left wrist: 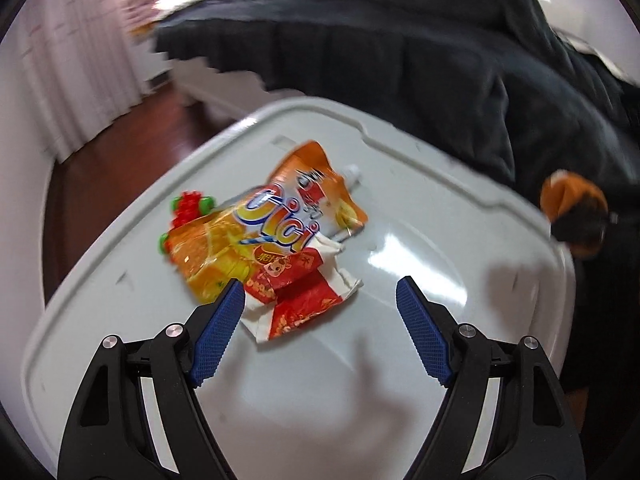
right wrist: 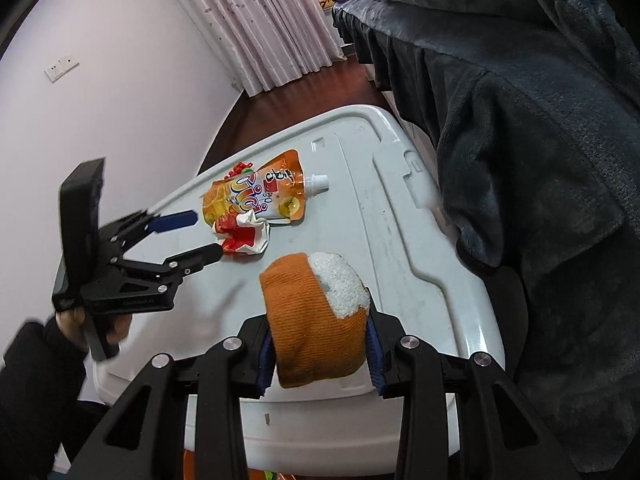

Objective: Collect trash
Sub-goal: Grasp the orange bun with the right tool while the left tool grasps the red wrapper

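Lying across the far side of the white bin lid (right wrist: 400, 216): a dark blanket (right wrist: 520, 120), overhanging one long edge. Resting near the lid's middle, toward the far corner: an orange juice pouch (left wrist: 256, 232), overlapping a crumpled red-and-white wrapper (left wrist: 304, 300), with a small red-and-green toy (left wrist: 188, 208) peeking out behind. Both scraps apparently still waiting for collection. Hovering just beside the wrapper, spread wide and gripping nothing: the left gripper (left wrist: 320, 296). Clamping an orange sponge (right wrist: 316, 320) over the near edge: the right gripper (right wrist: 320, 360), possibly crowding the pick.
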`<move>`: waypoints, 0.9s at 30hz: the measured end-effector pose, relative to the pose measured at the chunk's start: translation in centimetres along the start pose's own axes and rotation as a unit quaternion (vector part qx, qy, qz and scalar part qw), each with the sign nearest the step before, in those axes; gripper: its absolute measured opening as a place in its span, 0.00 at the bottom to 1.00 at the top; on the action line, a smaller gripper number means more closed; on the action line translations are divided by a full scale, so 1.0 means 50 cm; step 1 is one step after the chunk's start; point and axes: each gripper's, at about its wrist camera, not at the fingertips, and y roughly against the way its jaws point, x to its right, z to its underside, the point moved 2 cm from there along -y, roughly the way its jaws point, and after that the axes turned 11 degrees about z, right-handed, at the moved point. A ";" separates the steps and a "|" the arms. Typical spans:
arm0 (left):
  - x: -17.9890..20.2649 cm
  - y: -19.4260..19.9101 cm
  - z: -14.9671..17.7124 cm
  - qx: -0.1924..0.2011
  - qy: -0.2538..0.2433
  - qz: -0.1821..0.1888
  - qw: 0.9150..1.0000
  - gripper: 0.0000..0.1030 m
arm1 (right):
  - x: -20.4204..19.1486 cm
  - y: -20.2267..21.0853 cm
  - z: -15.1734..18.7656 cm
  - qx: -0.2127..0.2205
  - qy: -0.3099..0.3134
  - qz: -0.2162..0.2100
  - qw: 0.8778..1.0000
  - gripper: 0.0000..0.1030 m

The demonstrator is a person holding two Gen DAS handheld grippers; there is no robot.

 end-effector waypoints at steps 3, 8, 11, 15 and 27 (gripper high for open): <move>-0.007 -0.021 -0.003 -0.016 -0.051 -0.002 0.999 0.74 | -0.001 -0.007 0.001 -0.007 -0.001 0.000 1.000 0.36; -0.011 -0.046 -0.018 -0.015 -0.100 0.005 0.995 0.74 | -0.001 -0.026 -0.004 -0.020 -0.007 -0.001 1.000 0.36; -0.014 -0.072 -0.021 -0.033 -0.116 0.026 0.992 0.74 | -0.003 -0.039 -0.006 -0.031 -0.009 -0.003 0.999 0.36; -0.013 -0.083 -0.015 -0.047 -0.124 0.049 0.990 0.75 | -0.014 -0.042 -0.007 -0.032 -0.002 -0.003 0.999 0.36; 0.025 -0.092 0.042 -0.053 -0.102 0.026 0.993 0.76 | -0.025 -0.028 -0.007 -0.021 0.001 -0.007 1.000 0.37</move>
